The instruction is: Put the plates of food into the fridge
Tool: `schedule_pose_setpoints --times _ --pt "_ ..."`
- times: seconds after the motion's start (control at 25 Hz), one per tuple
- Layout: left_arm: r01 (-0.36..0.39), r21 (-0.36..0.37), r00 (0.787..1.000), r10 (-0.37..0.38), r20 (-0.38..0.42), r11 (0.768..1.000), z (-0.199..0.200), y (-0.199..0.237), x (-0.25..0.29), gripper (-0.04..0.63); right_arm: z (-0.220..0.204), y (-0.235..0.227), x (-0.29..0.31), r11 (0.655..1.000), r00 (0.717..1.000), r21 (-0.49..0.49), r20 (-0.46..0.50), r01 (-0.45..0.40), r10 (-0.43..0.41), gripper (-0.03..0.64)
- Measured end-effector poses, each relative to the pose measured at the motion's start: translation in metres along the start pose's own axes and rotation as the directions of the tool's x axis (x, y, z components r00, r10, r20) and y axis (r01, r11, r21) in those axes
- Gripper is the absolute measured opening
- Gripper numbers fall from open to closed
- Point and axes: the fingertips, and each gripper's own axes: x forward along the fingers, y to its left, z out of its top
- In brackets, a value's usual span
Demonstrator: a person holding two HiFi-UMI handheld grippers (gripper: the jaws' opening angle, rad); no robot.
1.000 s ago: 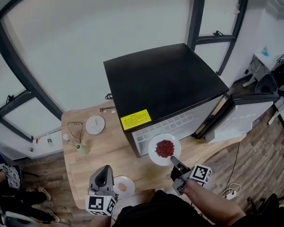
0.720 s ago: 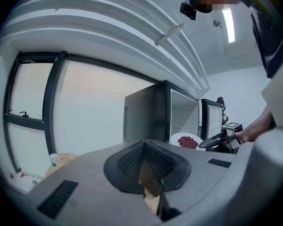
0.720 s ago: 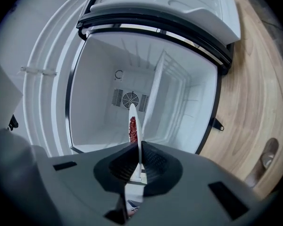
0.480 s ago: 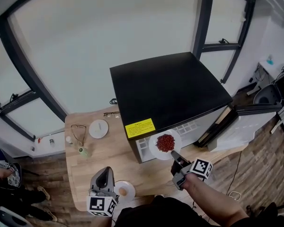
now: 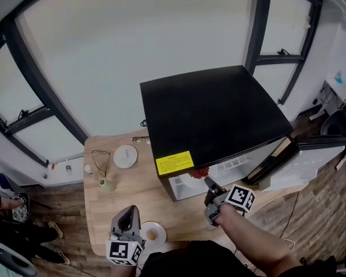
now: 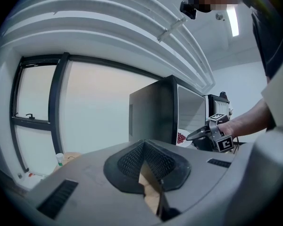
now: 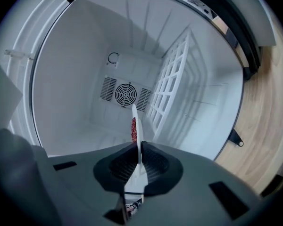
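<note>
**A:** Where's the plate [image 7: 137,119]?

**B:** In the right tool [image 7: 138,157], seen edge-on. The jaws are clamped on its rim, and the red food [image 7: 133,129] is on its upper face. It's inside the fridge [image 5: 213,114]: white walls and the back fan [image 7: 125,94] surround it in the right gripper view.

**A:** What's changed?

**B:** A second ago the whole plate showed in the head view, out in front of the open fridge. Now only a bit of red peeks from under the black top. So the plate has gone forward through the opening.

**A:** Is it set down?

**B:** Not yet, I think. It seems to hang clear of the wire shelf [image 7: 172,86] on its underside. It needs lowering before the jaws let go.

**A:** And the left tool [image 6: 142,147]?

**B:** Its jaws are together with nothing in them. It hovers over the table [image 5: 121,195], just beside the second plate [image 5: 159,231], which has one brownish piece on it. That plate is left to do. The door [image 5: 311,154] stands wide open, so the way in is free.
</note>
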Motion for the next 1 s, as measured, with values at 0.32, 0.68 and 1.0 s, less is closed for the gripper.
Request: schedule_pose_setpoints --times 0.32,0.68,1.0 --pt "-0.009 0.01 0.999 0.01 -0.041 1.0 -0.007 0.001 0.005 0.005 0.008 0.004 0.027 0.999 0.999 -0.041 -0.008 0.032 -0.033 0.034" --pt "0.001 0.017 0.999 0.0 -0.033 1.0 -0.005 -0.007 0.016 0.005 0.01 0.019 0.043 0.943 0.987 -0.316 -0.078 0.108 -0.139 0.079" --pt "-0.002 0.022 0.999 0.003 -0.042 1.0 -0.006 -0.011 0.02 0.005 0.014 0.009 0.034 0.669 0.936 -0.707 -0.029 0.229 -0.351 0.291"
